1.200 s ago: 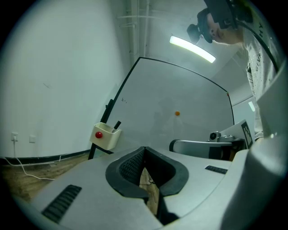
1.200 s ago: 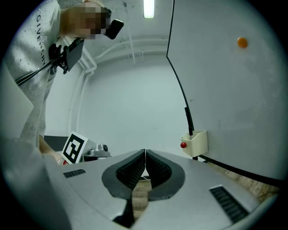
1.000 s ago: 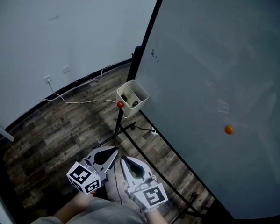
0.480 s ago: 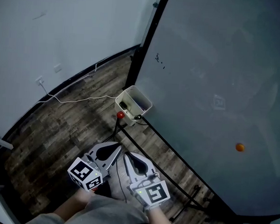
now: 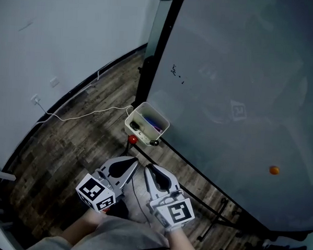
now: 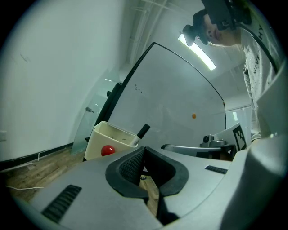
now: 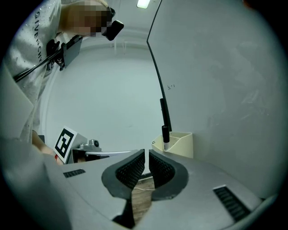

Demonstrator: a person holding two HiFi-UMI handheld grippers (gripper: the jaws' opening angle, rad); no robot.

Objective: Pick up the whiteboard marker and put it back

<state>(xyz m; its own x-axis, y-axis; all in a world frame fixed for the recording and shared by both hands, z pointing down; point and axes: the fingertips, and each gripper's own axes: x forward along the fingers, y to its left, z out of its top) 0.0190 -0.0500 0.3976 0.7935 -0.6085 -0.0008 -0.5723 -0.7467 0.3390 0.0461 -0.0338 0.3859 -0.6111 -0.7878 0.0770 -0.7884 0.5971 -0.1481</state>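
Our left tool [image 5: 133,161] and right tool [image 5: 150,168] were closed, gripping nothing, side by side above the wood floor [image 5: 66,143]. Ahead, apart from both, the whiteboard marker [image 6: 142,131] stood in the cream bin [image 6: 96,143], a red ball [image 5: 132,139] beside it. Beyond rose the whiteboard [image 5: 243,74].

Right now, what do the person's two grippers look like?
The left gripper and right gripper match: pale grey moulded shells with black ribbed pads lining the jaws. Each carries a white cube printed with black square markers at its rear.
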